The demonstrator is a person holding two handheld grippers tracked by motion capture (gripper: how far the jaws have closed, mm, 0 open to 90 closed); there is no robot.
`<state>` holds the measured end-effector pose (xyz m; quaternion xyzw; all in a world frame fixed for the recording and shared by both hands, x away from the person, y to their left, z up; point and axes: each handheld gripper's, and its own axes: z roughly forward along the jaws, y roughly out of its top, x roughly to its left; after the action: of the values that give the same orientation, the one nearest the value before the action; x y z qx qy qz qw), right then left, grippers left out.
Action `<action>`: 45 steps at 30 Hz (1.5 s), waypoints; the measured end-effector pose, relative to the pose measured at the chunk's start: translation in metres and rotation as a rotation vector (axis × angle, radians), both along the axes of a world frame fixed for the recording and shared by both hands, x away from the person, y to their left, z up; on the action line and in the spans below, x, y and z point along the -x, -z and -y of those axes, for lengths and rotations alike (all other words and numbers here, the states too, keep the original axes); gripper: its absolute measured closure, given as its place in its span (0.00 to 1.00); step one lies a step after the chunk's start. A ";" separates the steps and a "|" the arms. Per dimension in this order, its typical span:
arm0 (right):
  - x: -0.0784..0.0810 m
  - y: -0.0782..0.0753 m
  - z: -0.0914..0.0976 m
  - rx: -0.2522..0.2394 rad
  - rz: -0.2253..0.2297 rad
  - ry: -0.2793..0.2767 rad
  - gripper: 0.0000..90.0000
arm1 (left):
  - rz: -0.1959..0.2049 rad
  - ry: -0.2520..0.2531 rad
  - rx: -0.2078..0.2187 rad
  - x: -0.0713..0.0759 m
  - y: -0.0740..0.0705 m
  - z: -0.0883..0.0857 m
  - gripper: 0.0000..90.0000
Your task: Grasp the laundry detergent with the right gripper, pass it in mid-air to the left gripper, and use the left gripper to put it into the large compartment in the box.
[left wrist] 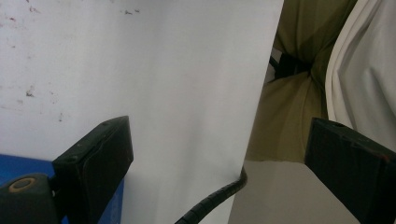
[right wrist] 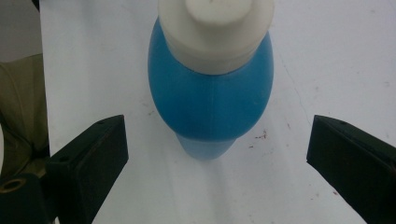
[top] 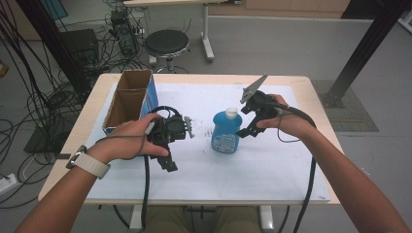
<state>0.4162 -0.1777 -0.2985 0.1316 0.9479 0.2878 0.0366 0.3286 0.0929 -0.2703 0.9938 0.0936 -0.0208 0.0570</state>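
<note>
A blue bottle (top: 225,132) with a white cap stands upright on the white sheet near the table's middle. My right gripper (top: 244,120) hovers just right of it and slightly above, open. In the right gripper view the bottle (right wrist: 210,88) rises ahead of the right gripper (right wrist: 217,154), whose wide-apart jaws touch nothing. My left gripper (top: 166,160), held left of the bottle, points back toward the person. The left gripper (left wrist: 219,154) is open and empty over the white sheet (left wrist: 163,84) and the table's near edge.
An open cardboard box (top: 130,99) with a blue side stands at the table's left rear, close to the left hand. A black stool (top: 166,43) and a tangle of cables (top: 43,97) lie beyond and left of the table. Small dark specks mark the sheet (top: 272,165).
</note>
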 end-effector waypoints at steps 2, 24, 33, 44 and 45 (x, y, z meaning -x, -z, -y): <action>0.000 0.001 0.000 0.000 -0.001 0.002 0.06 | 0.000 0.000 -0.001 0.000 0.000 0.000 0.09; 0.000 0.011 -0.002 -0.028 0.012 0.002 0.07 | -0.002 -0.010 0.009 0.001 0.003 -0.002 0.09; 0.002 0.018 -0.002 -0.038 0.013 0.007 0.06 | -0.006 -0.007 0.005 0.001 0.004 -0.003 0.09; 0.003 0.025 0.000 -0.066 0.025 0.018 0.06 | -0.007 -0.009 0.009 0.000 0.005 -0.002 0.09; 0.003 0.026 0.000 -0.069 0.028 0.017 0.06 | -0.007 -0.009 0.009 0.000 0.005 -0.002 0.09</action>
<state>0.4133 -0.1779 -0.3245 0.1367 0.9356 0.3219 0.0479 0.3282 0.0948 -0.2754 0.9930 0.0983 -0.0244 0.0612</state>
